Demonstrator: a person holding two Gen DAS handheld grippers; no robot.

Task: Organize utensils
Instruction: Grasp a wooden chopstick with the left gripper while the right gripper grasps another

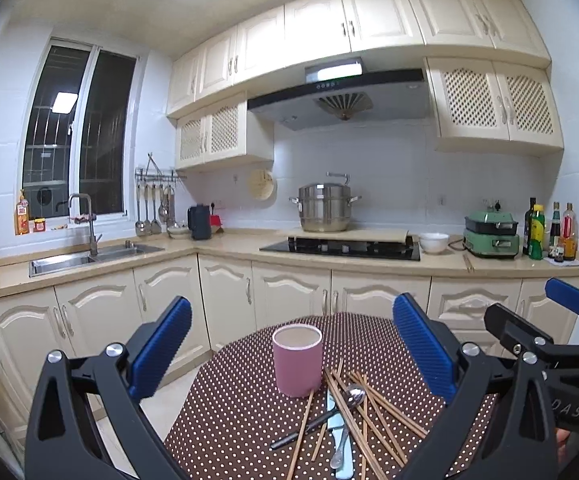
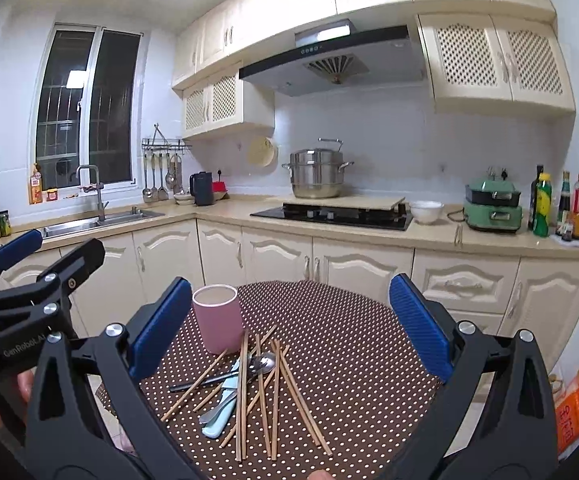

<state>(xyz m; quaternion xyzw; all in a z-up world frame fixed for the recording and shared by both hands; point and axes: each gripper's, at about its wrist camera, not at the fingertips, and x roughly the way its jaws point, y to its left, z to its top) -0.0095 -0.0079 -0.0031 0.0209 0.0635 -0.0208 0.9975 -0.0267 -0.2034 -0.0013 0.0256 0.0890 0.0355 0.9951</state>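
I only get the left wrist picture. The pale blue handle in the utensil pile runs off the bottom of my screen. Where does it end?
Observer: In the right wrist view the pale blue handle ends on the dotted tablecloth, short of the table's near edge.
Operator: Is anything on the floor to the right of the table?
Observer: Yes, an orange bag sits on the floor there.
Operator: I see only a corner of the right tongs. Are they gripping something?
Observer: No. The right tongs are wide open and hold nothing. The pink cup shows just inside their left finger.
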